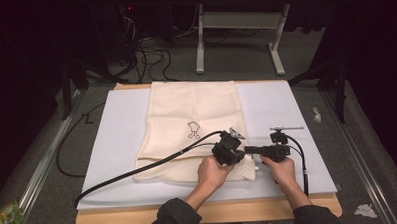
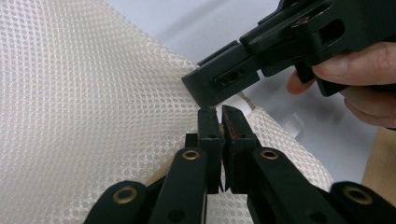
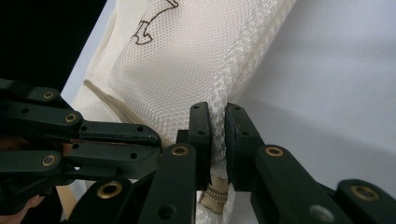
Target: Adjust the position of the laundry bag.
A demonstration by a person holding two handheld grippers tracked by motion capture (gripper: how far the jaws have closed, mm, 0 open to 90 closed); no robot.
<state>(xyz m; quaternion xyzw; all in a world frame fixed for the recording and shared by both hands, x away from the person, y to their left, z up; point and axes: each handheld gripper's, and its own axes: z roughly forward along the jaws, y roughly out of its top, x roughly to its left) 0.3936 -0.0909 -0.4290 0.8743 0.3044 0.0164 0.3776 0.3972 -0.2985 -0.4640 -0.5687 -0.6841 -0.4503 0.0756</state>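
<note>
A cream mesh bag [image 1: 194, 112] with a small dark drawing on it lies flat on the white board [image 1: 287, 119]. Both grippers meet at its near right corner. My left gripper [image 2: 222, 122] is shut, with the mesh [image 2: 93, 102] pinched between its jaws. The right gripper [image 3: 218, 126] is shut on the bag's thick seamed edge [image 3: 233, 65], and a tan zipper end [image 3: 214, 193] hangs below its jaws. In the high view the left gripper [image 1: 240, 154] points right and the right gripper [image 1: 252, 150] points left, tip to tip.
The white board lies on a wooden table [image 1: 115, 220]. A black cable [image 1: 138, 169] trails from the left gripper across the bag to the board's near left corner. Behind the table are a white table frame [image 1: 239, 35] and floor cables [image 1: 149, 58].
</note>
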